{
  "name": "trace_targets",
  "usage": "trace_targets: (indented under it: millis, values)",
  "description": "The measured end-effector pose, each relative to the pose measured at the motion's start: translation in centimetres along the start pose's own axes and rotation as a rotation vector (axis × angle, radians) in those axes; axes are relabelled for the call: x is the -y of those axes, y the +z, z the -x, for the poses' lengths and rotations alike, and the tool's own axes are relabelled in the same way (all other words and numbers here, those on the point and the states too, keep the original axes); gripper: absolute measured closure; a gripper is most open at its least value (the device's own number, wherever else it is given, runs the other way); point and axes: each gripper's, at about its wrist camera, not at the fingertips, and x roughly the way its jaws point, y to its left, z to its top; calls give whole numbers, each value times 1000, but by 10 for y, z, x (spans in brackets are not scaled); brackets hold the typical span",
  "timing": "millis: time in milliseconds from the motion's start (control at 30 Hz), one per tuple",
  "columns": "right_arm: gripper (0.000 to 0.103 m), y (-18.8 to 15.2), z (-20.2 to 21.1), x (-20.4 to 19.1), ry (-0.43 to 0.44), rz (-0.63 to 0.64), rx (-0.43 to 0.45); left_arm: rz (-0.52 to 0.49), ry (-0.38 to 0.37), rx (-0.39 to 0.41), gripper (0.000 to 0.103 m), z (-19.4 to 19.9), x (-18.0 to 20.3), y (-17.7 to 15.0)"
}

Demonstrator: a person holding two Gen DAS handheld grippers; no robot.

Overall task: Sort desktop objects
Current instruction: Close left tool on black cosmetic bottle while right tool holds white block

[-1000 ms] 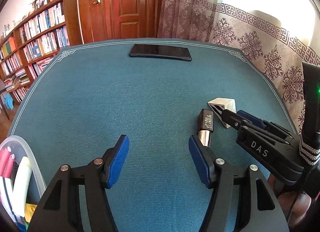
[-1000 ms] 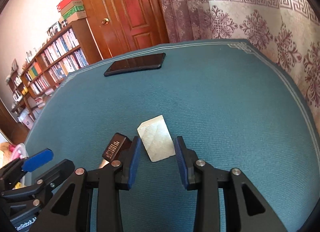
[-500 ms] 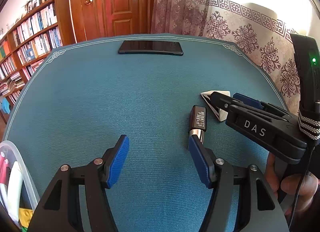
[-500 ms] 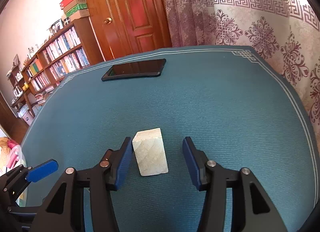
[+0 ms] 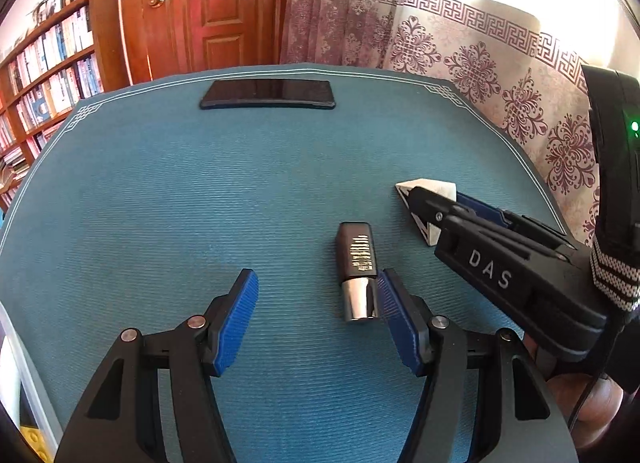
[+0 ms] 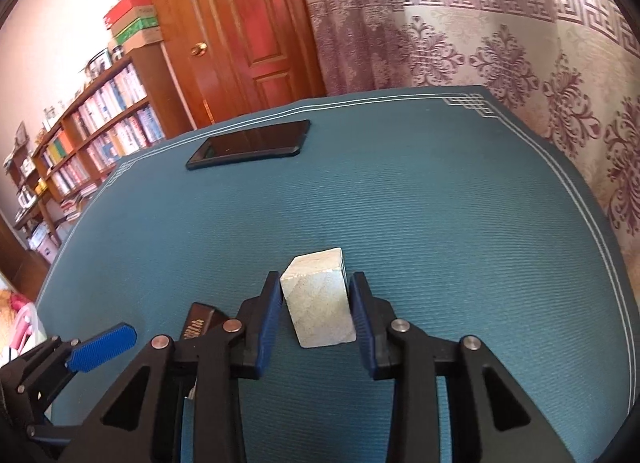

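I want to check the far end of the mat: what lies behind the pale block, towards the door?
Behind the pale block there is bare blue mat, then a black phone lying flat near the far edge. The block's rear side is hidden.

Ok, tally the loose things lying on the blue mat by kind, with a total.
Phone: 1
Pale block: 1, between the right gripper pads
Black and silver tube: 1, beside the left gripper
Total: 3
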Motion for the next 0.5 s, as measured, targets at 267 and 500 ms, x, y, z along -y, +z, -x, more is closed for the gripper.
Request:
trace_targets:
  millis: [267, 500]
  values:
    - [65, 3, 3, 12, -43, -58, 25, 0, -23, -5, 37, -15, 8, 5]
    - [65, 1, 5, 16, -45, -79, 34, -6, 18, 44, 62, -21, 7, 7]
